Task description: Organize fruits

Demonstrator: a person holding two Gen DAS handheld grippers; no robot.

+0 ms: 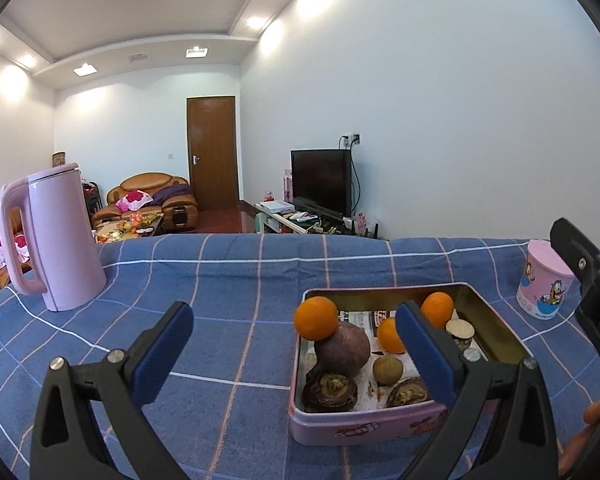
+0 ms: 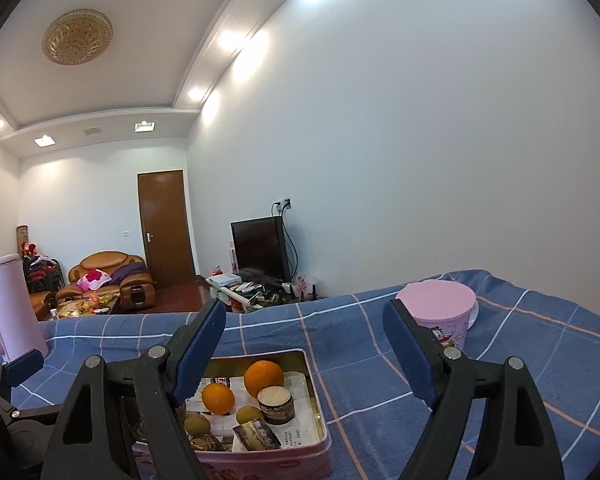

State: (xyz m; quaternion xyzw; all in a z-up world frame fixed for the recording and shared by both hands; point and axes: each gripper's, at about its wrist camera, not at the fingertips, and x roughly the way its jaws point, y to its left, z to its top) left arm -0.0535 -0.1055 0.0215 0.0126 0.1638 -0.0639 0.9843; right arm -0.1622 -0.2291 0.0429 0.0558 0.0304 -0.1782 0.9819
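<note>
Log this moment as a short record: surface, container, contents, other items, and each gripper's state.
surface: blue checked cloth
container: pink tin, open, newspaper-lined
contents: three oranges, one perched on a purple tuber; small brownish fruits; cut pieces
other items: pink kettle at the left; lidded pink cartoon cup at the right
left gripper: open, empty
right gripper: open, empty, above the tin

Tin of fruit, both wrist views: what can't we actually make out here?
- Left wrist: the tin's near right corner and part of one orange sit behind the left gripper's right finger.
- Right wrist: the tin's left half is hidden behind the right gripper's left finger.
- Newspaper lining: print too small to read.
- Pink cup: cut off by the other gripper.
</note>
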